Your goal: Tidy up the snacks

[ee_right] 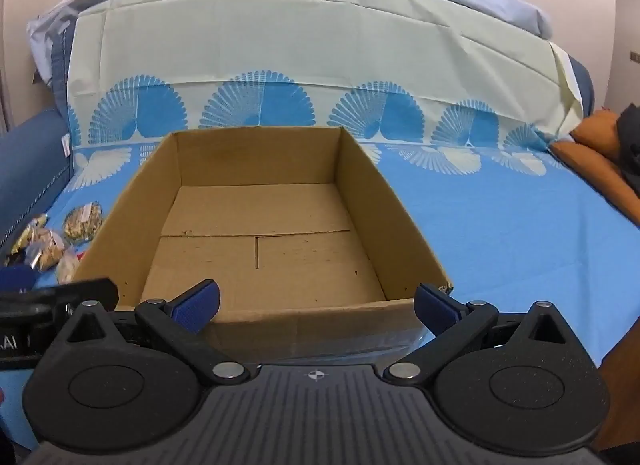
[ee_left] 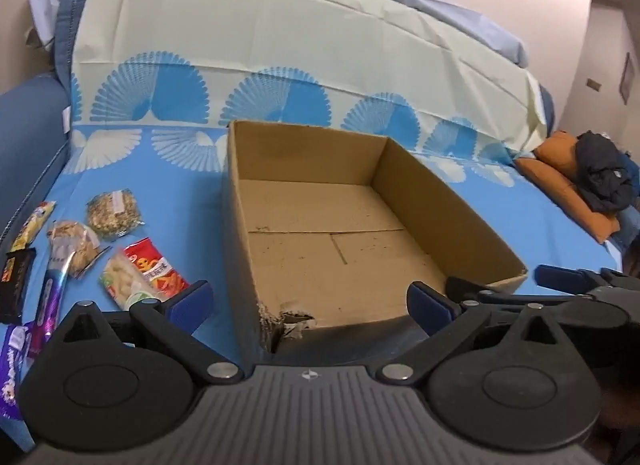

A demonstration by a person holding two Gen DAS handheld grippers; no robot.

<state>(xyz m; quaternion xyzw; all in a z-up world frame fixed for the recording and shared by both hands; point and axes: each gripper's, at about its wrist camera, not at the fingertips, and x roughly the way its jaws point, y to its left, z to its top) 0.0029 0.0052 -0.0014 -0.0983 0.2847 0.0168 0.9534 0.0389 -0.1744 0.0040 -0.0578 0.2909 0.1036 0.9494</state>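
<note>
An open, empty cardboard box (ee_left: pixel 448 189) sits on a blue patterned sheet; it also shows in the right wrist view (ee_right: pixel 136 193). Several snack packets lie left of it: a red and white packet (ee_left: pixel 144 277), a round seed cake (ee_left: pixel 113 211), a clear bag of biscuits (ee_left: pixel 74 243), a purple bar (ee_left: pixel 52 297), a yellow stick (ee_left: pixel 34 225), a black packet (ee_left: pixel 16 285). My left gripper (ee_left: pixel 312 305) is open and empty at the box's near left corner. My right gripper (ee_right: pixel 316 305) is open and empty before the box's near wall; it shows in the left wrist view (ee_left: pixel 516 281).
A sofa back covered by cream cloth (ee_left: pixel 280 33) rises behind the box. A blue armrest (ee_left: pixel 28 117) stands at the left. An orange cushion (ee_left: pixel 560 185) with dark clothing (ee_left: pixel 604 177) lies at the right. The box's near left corner is torn (ee_left: pixel 284 321).
</note>
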